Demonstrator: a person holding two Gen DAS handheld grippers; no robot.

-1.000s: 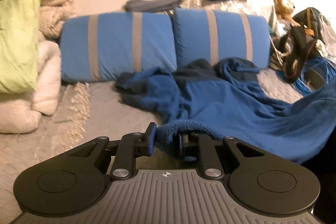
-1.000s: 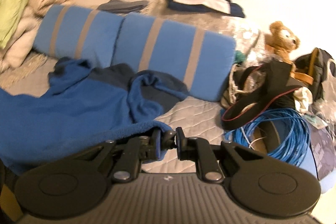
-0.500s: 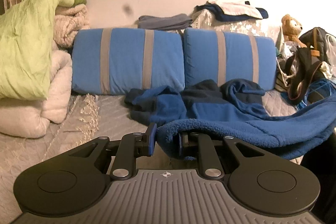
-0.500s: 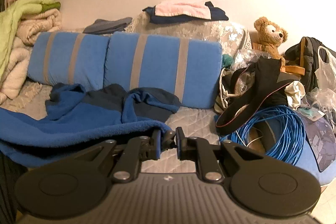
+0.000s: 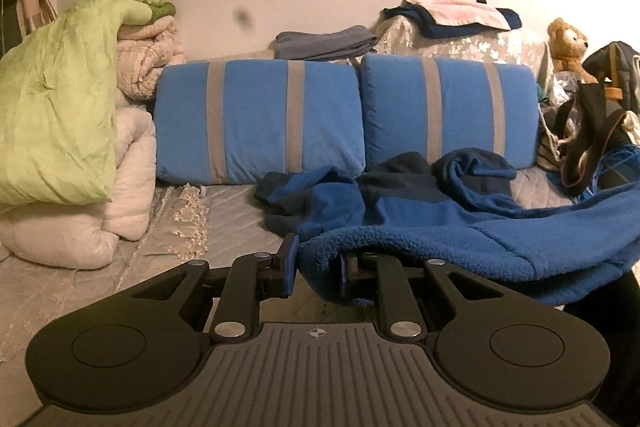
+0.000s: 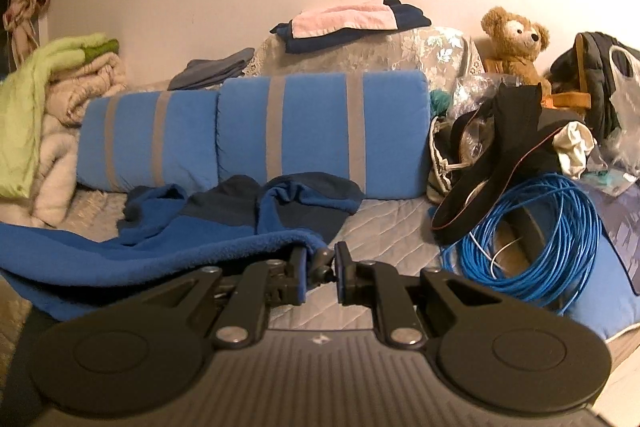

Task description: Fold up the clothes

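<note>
Fleece garment (image 5: 460,247): a blue fleece with darker navy panels is gripped at its near edge by both grippers; the edge is held up off the bed, and the rest is spread ahead of the fingers on the mattress.
Left gripper (image 5: 316,273): narrowed onto a thick fold of the fleece edge, which fills the gap between the blue pads and drapes away to the right.
Right gripper (image 6: 322,273): nearly closed, with a thin corner of the same fleece (image 6: 160,251) pinched between the pads; the cloth trails off to the left.
Bed (image 5: 232,215): a grey quilted cover is seen just beyond the fingers, under the garment.
Pillows (image 5: 256,119): two blue pillows with grey stripes are stood side by side behind the fleece, against the wall.
Bedding pile (image 5: 60,115): stacked far left of the fingers, with a green quilt on top.
Cable coil (image 6: 536,239): blue cable is heaped right of the right gripper, beside a dark bag (image 6: 500,163).
Teddy bear (image 6: 516,43): seated far right, behind the bag.
</note>
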